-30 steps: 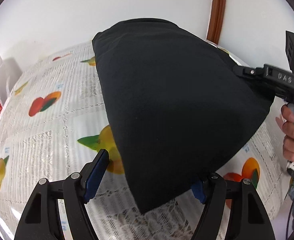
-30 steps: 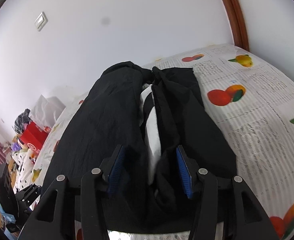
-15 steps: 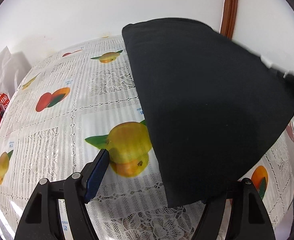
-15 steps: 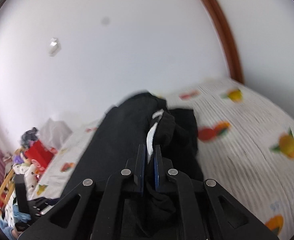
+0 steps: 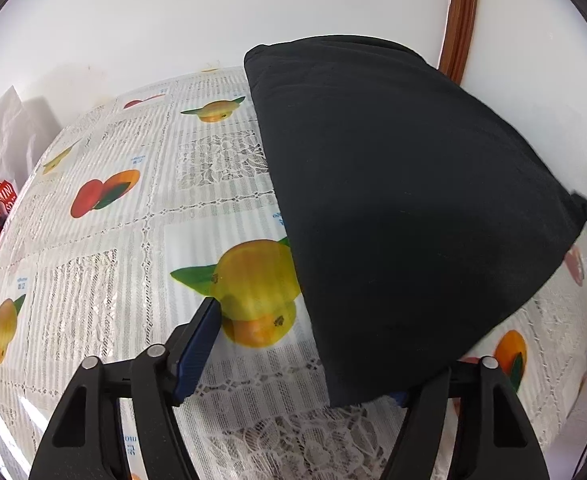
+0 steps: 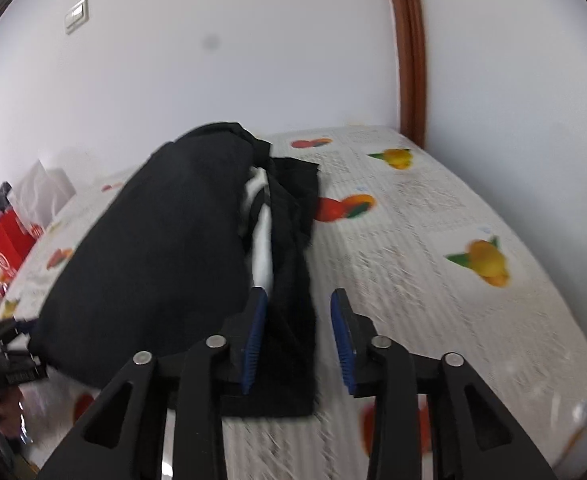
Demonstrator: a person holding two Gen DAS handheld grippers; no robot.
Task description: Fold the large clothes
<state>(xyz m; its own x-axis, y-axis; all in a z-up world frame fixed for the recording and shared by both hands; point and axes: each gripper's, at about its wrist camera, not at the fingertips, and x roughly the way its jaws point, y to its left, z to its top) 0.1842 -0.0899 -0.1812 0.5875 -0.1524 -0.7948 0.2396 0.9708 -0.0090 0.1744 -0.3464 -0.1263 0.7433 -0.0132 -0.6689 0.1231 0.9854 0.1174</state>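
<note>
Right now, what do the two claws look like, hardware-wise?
Both match: left claw and right claw have matte black angular linkage arms with triangular cutouts, silver pivot pins and flat blue pads on the fingers. No cables or markings are legible in either view.

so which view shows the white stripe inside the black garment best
The right wrist view: the white stripe shows in the open fold of the black garment, just beyond the right gripper, whose fingers are opening. The left wrist view shows only the garment's plain black outer face.

Bright even light, fisheye-bent edges, motion-blurred right view.
</note>
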